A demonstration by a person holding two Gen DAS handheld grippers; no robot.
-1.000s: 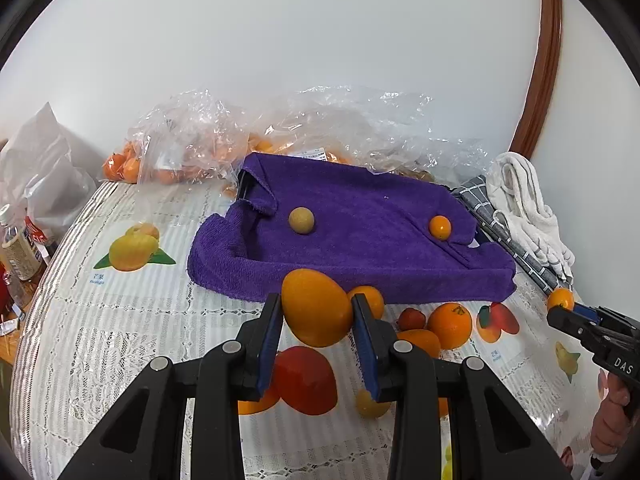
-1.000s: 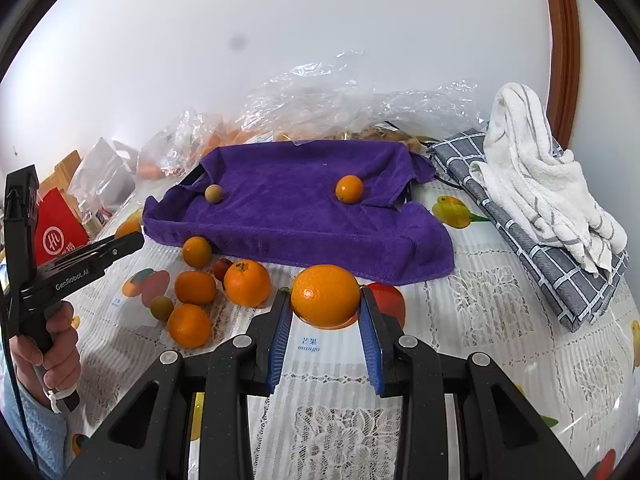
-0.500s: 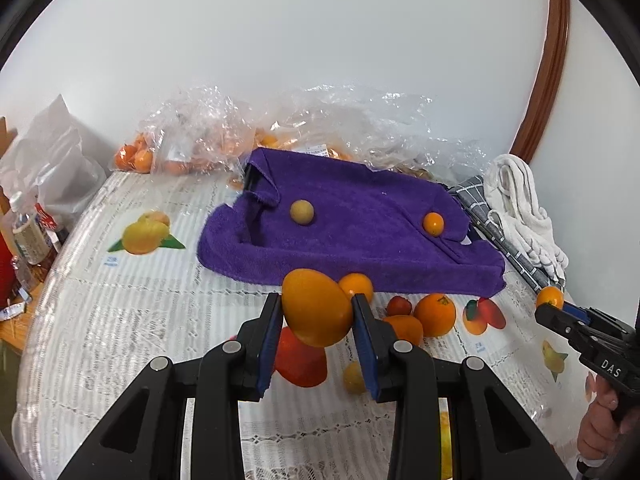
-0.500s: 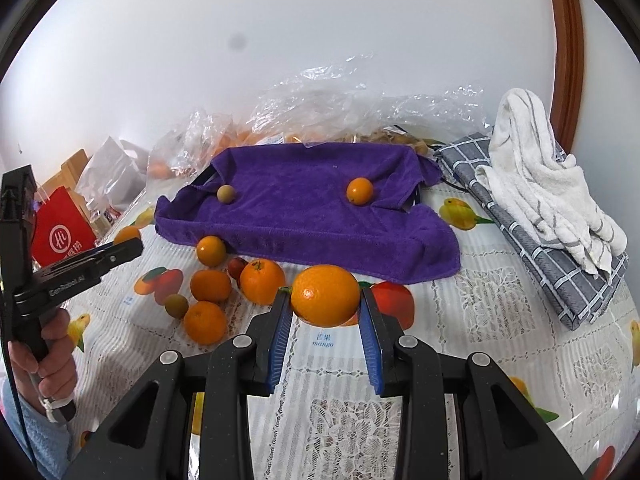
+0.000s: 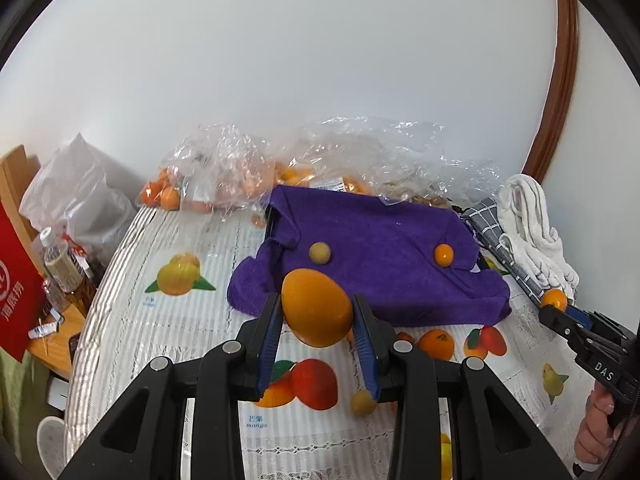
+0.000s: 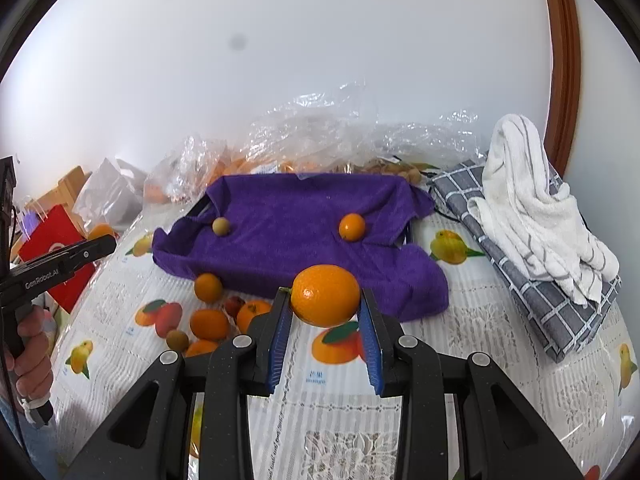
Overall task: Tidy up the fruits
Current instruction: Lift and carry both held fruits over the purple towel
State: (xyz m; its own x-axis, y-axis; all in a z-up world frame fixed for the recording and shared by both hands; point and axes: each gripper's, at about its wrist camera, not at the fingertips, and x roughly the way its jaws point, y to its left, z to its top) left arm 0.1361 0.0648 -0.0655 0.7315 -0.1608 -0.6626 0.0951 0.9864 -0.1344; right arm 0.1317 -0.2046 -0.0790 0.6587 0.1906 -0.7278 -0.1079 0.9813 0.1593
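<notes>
Both grippers have risen off the table, each carrying fruit: left gripper (image 5: 316, 322) pinches a yellow-orange fruit (image 5: 316, 307), right gripper (image 6: 325, 314) an orange (image 6: 325, 295). At twelve o'clock lies the purple towel (image 6: 288, 236), probably where they go.

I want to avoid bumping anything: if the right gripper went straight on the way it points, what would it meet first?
Probably the purple towel's near edge, just beyond the orange held by the right gripper; depth is uncertain.
</notes>
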